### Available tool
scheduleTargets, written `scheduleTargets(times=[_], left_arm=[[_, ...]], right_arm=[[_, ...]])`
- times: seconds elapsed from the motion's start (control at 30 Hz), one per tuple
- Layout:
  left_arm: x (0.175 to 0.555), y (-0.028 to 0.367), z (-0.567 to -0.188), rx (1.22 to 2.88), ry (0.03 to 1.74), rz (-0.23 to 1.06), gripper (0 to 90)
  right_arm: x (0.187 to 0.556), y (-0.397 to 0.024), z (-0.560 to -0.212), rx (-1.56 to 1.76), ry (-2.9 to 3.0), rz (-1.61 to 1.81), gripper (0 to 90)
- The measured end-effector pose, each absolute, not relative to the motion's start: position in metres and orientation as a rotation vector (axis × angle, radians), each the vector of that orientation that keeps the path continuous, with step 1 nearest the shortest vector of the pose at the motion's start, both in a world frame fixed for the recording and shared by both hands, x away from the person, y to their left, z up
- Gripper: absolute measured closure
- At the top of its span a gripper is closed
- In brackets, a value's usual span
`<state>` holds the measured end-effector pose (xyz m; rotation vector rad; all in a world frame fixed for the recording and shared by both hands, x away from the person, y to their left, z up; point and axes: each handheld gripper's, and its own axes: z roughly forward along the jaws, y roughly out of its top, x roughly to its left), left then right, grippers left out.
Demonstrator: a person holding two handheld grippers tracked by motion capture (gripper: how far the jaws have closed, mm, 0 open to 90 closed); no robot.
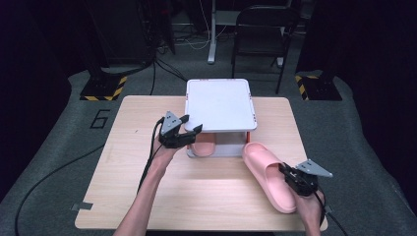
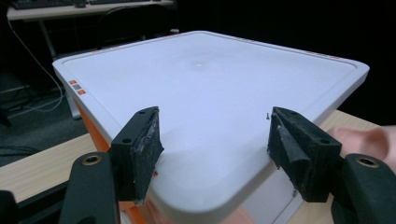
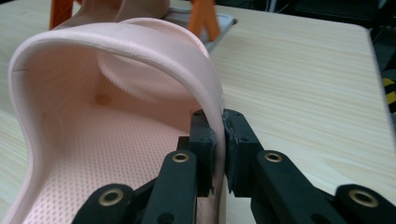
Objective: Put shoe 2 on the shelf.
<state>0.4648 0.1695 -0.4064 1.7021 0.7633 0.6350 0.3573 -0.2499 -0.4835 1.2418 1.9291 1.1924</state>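
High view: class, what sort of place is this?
Probably a lab or recording studio: a lone table on grey carpet, cables trailing across the floor, hazard-striped stand bases and dark surroundings.

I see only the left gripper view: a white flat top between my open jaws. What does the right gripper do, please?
Observer: The right gripper has its jaws shut on the strap of a pink slipper.
Operator: Is there another slipper?
Observer: Yes, a second slipper lies on the lower level, under the white rack top.
Operator: Where is the held one?
Observer: At the near right of the table, toe towards the rack.
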Motion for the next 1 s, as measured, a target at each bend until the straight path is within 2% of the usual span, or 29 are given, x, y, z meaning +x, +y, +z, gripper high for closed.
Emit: scheduleTargets(times=[0.1, 0.4, 0.77, 0.83, 0.93, 1.0], left_arm=[[0.472, 0.166, -0.406, 1.693, 0.813, 0.568, 34.8], [0.473, 0.165, -0.406, 1.705, 0.817, 0.602, 35.0], [0.472, 0.165, -0.409, 1.686, 0.807, 0.619, 35.1], [0.472, 0.165, -0.408, 1.688, 0.805, 0.617, 35.1], [0.472, 0.166, -0.408, 1.696, 0.803, 0.610, 35.3], [0.472, 0.166, -0.408, 1.695, 0.803, 0.609, 35.4]], right_arm=[[0.366, -0.229, -0.485, 1.220, 1.973, 1.171, 82.1], [0.410, -0.169, -0.496, 1.190, 2.006, 1.099, 80.6], [0.444, -0.132, -0.503, 1.335, 1.849, 1.073, 79.4], [0.449, -0.129, -0.505, 1.340, 1.835, 1.086, 76.3], [0.452, -0.134, -0.502, 1.326, 1.872, 1.194, 59.3], [0.449, -0.139, -0.499, 1.306, 1.911, 1.217, 52.8]])
